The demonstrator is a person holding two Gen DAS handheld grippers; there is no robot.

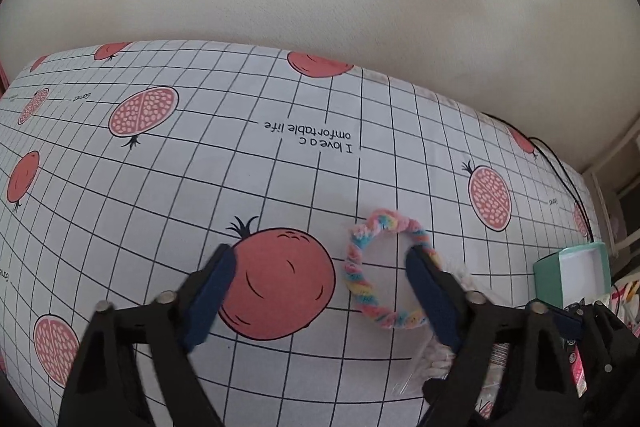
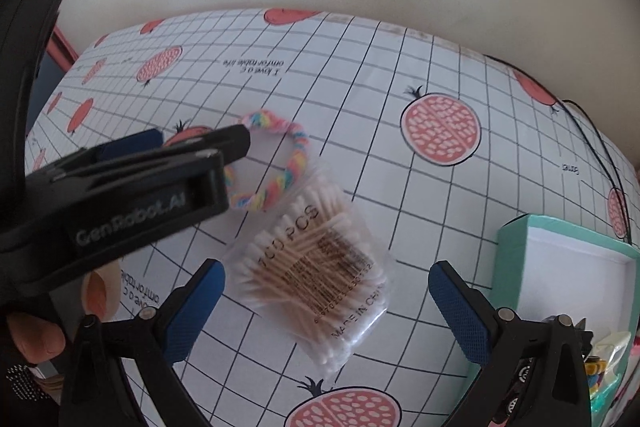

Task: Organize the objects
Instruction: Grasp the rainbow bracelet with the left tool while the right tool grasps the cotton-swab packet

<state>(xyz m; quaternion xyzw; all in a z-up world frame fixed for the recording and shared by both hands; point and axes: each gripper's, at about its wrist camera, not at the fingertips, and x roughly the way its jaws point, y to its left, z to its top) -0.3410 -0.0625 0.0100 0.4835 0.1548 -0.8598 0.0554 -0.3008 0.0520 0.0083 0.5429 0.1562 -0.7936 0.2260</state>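
A plain cream wall backs a table [image 2: 400,75] covered in a white grid-patterned cloth printed with pink pomegranates. The left tool [image 1: 320,291] stands wide apart, empty, its right finger over the pastel rainbow twisted fuzzy ring [image 1: 360,279], which lies flat on the cloth. The right tool [image 2: 326,303] is likewise spread wide, holding nothing, above a clear plastic bag of wooden cotton swabs [image 2: 316,267] whose far corner touches the ring. A mint-green open cardboard box with white interior [image 2: 576,275] sits to the right.
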